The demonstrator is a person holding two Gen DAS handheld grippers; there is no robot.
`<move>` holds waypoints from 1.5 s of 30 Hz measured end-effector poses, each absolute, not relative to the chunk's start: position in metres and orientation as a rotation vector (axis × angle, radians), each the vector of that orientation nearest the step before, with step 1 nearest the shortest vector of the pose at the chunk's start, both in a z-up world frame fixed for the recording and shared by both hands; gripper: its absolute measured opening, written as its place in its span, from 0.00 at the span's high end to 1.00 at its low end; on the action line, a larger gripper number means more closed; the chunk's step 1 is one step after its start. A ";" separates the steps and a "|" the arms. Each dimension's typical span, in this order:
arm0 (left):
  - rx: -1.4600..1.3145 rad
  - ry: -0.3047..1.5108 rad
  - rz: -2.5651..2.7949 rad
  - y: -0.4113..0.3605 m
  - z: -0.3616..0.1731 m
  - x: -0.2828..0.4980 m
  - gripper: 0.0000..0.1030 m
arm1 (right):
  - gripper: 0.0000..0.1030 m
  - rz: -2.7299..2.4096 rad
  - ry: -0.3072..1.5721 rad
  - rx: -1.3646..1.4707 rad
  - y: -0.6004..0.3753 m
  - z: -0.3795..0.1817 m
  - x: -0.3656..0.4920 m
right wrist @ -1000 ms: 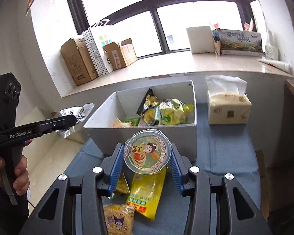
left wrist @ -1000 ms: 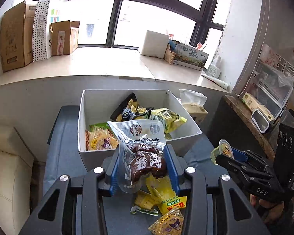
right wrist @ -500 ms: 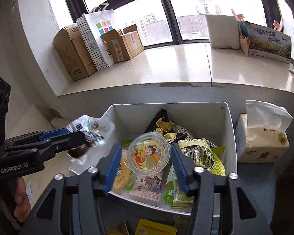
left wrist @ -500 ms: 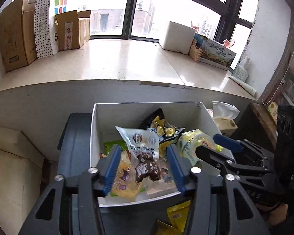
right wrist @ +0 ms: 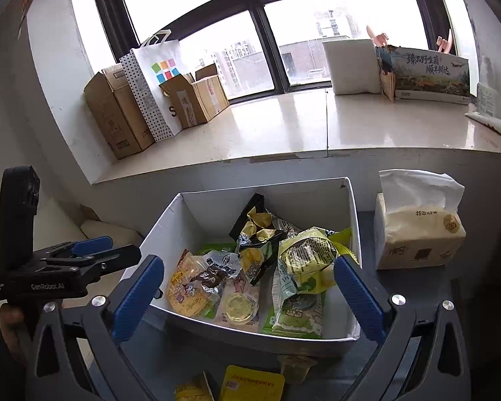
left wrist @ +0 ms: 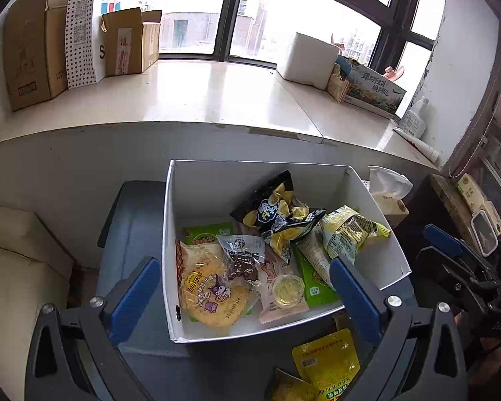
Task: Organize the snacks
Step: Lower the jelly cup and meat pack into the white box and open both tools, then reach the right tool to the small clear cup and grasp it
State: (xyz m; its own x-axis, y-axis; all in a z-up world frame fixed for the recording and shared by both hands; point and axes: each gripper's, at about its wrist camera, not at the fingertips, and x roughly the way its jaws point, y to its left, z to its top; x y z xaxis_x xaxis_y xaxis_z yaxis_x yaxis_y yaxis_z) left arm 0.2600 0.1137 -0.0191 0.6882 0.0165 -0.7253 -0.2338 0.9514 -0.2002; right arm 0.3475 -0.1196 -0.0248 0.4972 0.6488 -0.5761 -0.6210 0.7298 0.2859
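Crinkly foil packets [left wrist: 277,210] in white box [left wrist: 170,234]

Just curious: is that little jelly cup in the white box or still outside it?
In. The jelly cup lies inside the white box, on a pink packet.

A dark blue-grey table [left wrist: 130,234] carries a white box [left wrist: 170,267] of snacks; right of the box stands a tissue pack [right wrist: 417,237], and in front of the box lie yellow packets [left wrist: 327,361] and a jelly cup [right wrist: 294,367]
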 end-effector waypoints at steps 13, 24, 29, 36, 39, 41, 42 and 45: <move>-0.328 0.767 -0.023 0.060 -0.041 0.145 0.00 | 0.00 0.545 0.802 0.234 -0.222 -0.102 0.256; -0.373 0.829 0.025 0.043 -0.079 0.112 0.00 | 0.00 0.588 0.851 0.182 -0.200 -0.132 0.244; -0.393 0.834 0.019 0.048 -0.081 0.106 0.00 | 0.00 0.589 0.859 0.164 -0.168 -0.137 0.271; -0.378 0.857 0.036 0.052 -0.087 0.100 0.00 | 0.00 0.566 0.905 0.103 -0.130 -0.158 0.310; -0.388 0.870 0.041 0.055 -0.092 0.100 0.00 | 0.00 0.542 0.920 0.079 -0.124 -0.168 0.320; -0.397 0.874 0.039 0.057 -0.094 0.100 0.00 | 0.00 0.528 0.919 0.068 -0.122 -0.174 0.325; -0.398 0.877 0.042 0.057 -0.096 0.101 0.00 | 0.00 0.517 0.919 0.060 -0.121 -0.176 0.326; -0.402 0.882 0.047 0.059 -0.098 0.101 0.00 | 0.33 0.478 0.910 0.030 -0.120 -0.179 0.327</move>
